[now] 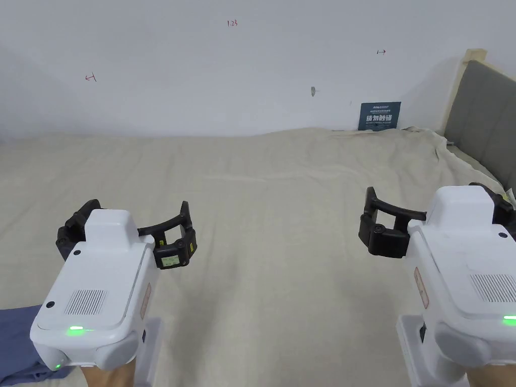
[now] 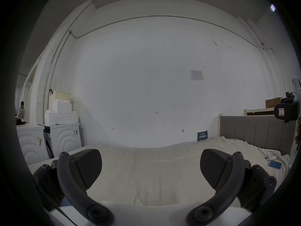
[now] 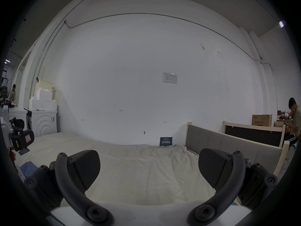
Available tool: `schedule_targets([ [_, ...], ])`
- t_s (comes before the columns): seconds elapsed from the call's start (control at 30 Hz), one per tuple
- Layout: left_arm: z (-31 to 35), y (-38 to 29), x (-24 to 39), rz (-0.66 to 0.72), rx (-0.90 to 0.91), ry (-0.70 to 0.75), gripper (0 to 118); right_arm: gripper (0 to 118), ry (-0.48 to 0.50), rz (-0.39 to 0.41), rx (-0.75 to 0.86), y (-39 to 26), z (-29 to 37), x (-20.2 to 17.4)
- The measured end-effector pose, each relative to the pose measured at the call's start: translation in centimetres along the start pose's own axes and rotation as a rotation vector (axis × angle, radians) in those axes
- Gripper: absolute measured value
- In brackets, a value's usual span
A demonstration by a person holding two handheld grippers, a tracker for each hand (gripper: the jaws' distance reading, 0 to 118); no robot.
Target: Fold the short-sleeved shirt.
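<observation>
Hovering two gaping grippers, left gripper, right gripper, one bed

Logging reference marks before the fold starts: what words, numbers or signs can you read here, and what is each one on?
"123": red handwriting on the wall.
Blue sign against the wall behind the bed: white characters, too blurred to read.
Paper sheet on the wall: print too small to read.
Cardboard box: print too small to read.

My left claw hangs with jaws spread wide and empty over the cream bedsheet, pointed at the white wall.
</observation>
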State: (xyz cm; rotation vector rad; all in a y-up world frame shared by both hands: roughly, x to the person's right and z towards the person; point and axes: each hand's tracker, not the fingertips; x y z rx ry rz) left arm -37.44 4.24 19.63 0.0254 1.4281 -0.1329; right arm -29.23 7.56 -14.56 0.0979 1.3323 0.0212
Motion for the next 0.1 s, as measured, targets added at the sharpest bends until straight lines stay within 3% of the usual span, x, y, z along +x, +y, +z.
schedule_targets([
  [0.1,0.05,-0.03,0.09,-0.009,0.0,0.002,118,118,-0.001,0.0,-0.001,-0.02,0.01,0.04],
])
